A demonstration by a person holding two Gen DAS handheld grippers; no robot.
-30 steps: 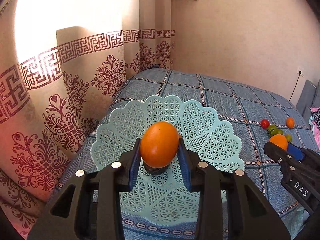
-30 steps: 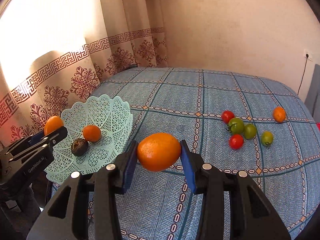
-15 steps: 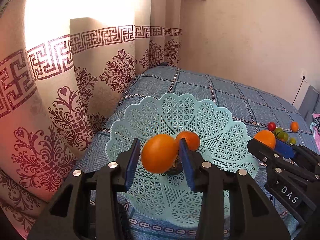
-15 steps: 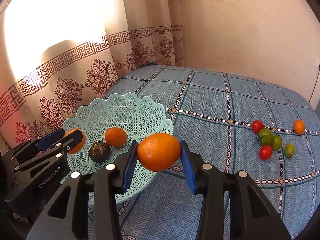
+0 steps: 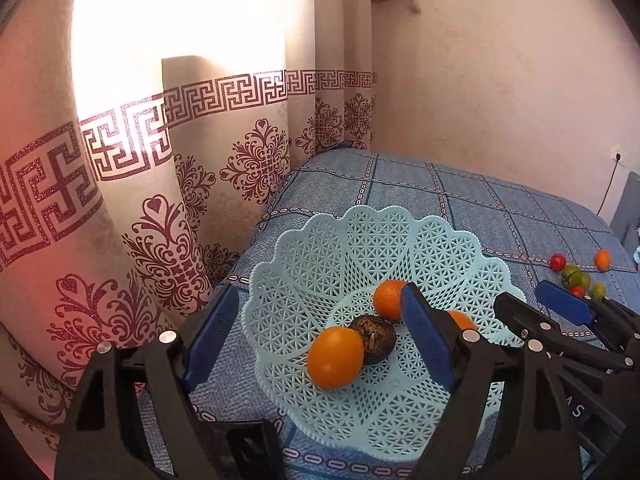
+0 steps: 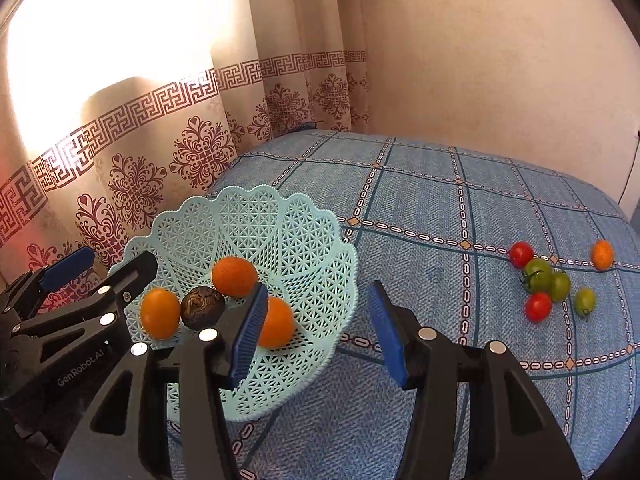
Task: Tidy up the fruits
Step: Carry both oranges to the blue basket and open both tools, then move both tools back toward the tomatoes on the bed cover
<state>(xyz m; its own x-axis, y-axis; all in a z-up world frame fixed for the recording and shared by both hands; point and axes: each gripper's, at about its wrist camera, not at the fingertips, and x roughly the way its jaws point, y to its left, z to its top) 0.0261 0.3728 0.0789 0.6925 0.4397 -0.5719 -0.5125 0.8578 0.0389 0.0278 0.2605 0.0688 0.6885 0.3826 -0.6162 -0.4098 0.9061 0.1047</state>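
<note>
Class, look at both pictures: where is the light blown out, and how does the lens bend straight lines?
Left wrist view: the sunlit curtain washes out to white above the basket. Right wrist view: the same glare at upper left; the checked bedspread lines bow and the corners go dark.

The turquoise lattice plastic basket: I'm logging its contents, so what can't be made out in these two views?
- Left wrist view: the third orange fruit in the turquoise lattice plastic basket is mostly hidden by the left hand-held gripper finger.
- Right wrist view: the basket's near wall is covered by the right hand-held gripper.
- Both views: the dark round fruit is too small to identify.
</note>
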